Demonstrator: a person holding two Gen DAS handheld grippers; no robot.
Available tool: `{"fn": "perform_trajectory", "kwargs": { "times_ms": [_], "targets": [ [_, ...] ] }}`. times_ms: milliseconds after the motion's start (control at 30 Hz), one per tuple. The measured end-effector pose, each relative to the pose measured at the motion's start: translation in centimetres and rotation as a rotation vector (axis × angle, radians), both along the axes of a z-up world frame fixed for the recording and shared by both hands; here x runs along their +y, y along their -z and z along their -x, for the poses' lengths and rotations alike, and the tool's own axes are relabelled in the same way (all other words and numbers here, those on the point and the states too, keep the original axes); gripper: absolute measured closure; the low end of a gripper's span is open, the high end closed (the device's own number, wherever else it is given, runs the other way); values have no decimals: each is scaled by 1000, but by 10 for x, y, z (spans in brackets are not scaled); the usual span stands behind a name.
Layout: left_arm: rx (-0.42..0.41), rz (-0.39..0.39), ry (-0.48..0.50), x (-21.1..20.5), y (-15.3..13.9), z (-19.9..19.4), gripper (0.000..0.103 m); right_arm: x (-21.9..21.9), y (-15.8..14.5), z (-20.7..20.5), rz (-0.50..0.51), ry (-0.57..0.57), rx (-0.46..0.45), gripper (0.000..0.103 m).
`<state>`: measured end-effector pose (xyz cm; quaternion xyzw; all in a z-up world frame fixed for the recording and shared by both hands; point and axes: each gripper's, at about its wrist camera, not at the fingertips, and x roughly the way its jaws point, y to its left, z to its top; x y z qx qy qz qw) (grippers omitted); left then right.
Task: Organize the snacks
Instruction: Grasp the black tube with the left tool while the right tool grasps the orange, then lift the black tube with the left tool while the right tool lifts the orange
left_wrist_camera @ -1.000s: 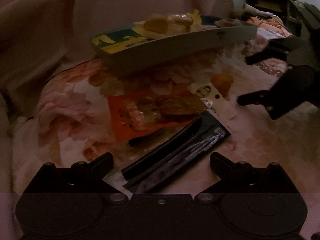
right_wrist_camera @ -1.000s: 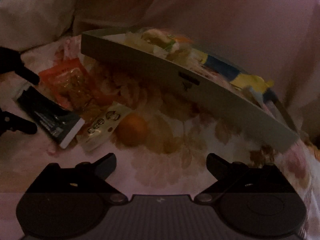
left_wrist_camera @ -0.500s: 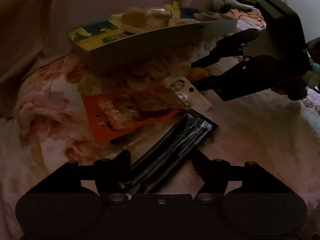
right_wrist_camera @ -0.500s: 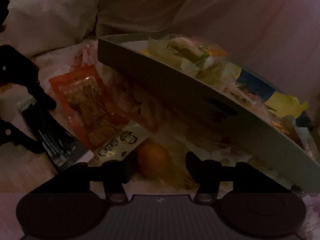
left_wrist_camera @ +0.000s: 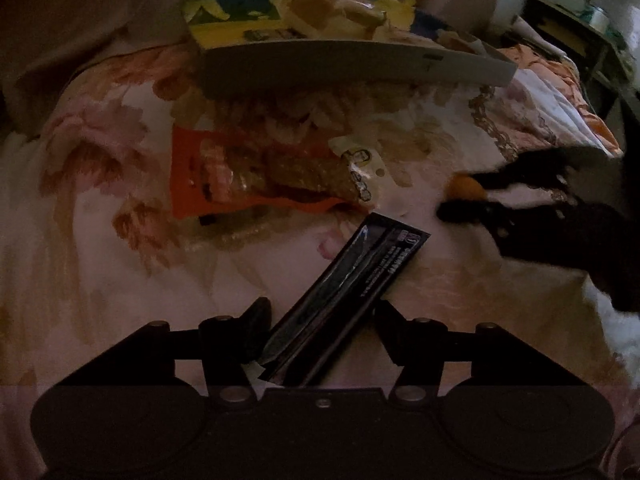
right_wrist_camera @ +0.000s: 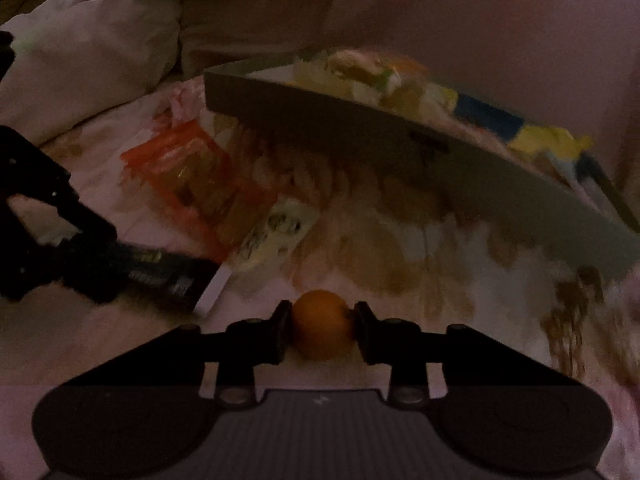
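Observation:
My left gripper (left_wrist_camera: 320, 312) is closed around the near end of a long black snack packet (left_wrist_camera: 348, 296), which points away to the right. My right gripper (right_wrist_camera: 320, 316) is shut on a small orange ball-shaped snack (right_wrist_camera: 320, 330); it also shows in the left wrist view (left_wrist_camera: 464, 188). An orange packet (left_wrist_camera: 248, 176) and a small white packet (left_wrist_camera: 360, 168) lie on the floral bedsheet. A grey tray (left_wrist_camera: 352, 60) full of snacks stands behind them; it also shows in the right wrist view (right_wrist_camera: 420, 152).
Pillows (right_wrist_camera: 88, 64) and a pink blanket rise behind the tray. A wooden shelf (left_wrist_camera: 580, 28) stands at the far right beyond the bed edge. The floral sheet (left_wrist_camera: 100, 220) lies bare on the left.
Both grippers narrowed. The left closed onto the black packet and drew it back from the orange packet. The right moved forward and closed on the orange ball.

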<state>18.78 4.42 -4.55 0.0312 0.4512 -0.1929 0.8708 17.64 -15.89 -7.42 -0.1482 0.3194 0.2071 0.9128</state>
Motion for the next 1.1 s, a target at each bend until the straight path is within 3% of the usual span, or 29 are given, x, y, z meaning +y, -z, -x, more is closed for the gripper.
{"fn": "perform_trajectory", "kwargs": {
  "times_ms": [200,433,767,1000,1100],
  "targets": [
    [16,2,-52,-13,-3,19,43,-15,3,38,-90,65,33,66],
    [32,12,-56,-30,-2,43,37,-10,0,55,-124,95,49,66],
    [15,-5,-84,-36,4,51,59,-4,2,79,-174,118,87,66],
    [4,17,-88,-35,6,50,57,4,8,85,-178,97,68,65],
    [2,35,-81,-34,7,49,48,4,10,84,-182,92,62,63]
  ]
}}
